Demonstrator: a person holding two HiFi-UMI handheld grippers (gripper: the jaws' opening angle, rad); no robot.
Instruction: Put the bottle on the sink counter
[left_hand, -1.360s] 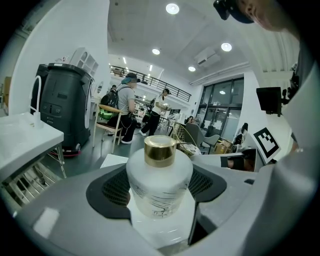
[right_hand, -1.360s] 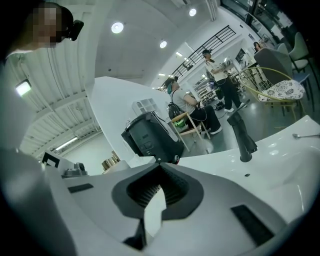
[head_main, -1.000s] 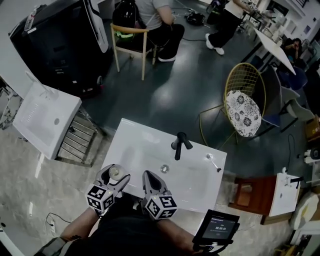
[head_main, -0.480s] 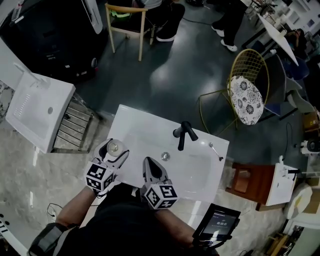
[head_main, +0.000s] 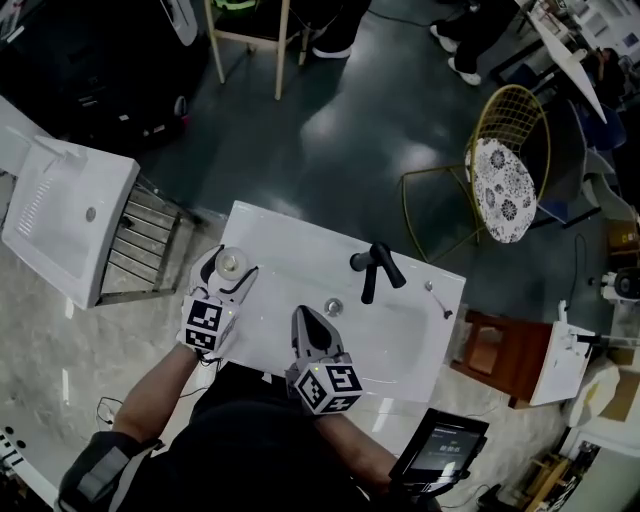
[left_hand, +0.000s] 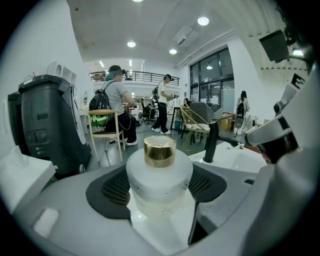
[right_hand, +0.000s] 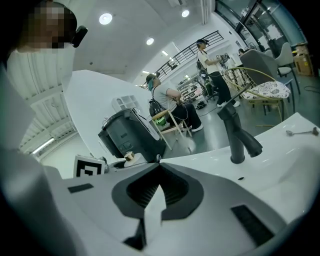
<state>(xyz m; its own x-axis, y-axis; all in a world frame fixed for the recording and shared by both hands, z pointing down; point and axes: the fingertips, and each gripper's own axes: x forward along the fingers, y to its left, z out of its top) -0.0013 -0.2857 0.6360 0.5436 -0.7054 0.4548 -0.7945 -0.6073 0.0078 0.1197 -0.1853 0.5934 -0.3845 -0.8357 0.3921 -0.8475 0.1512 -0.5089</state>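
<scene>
A frosted white bottle (head_main: 229, 264) with a gold cap (left_hand: 159, 151) stands upright between the jaws of my left gripper (head_main: 228, 270), which is shut on it. The gripper and bottle are over the left end of the white sink counter (head_main: 262, 232). In the left gripper view the bottle (left_hand: 159, 180) fills the gap between the dark pads (left_hand: 112, 192); I cannot tell whether its base touches the counter. My right gripper (head_main: 308, 322) is over the basin's front edge, shut with nothing in it (right_hand: 159, 164).
A black faucet (head_main: 372, 268) stands at the back of the basin, with a drain (head_main: 333, 307) in front of it and a small metal lever (head_main: 436, 302) at the right. A second white sink (head_main: 60, 225) sits to the left, and a gold wire chair (head_main: 495, 180) stands behind.
The left gripper has carried the bottle a little forward along the counter's left end. The right gripper has stayed shut by the basin's front. The head view has shifted.
</scene>
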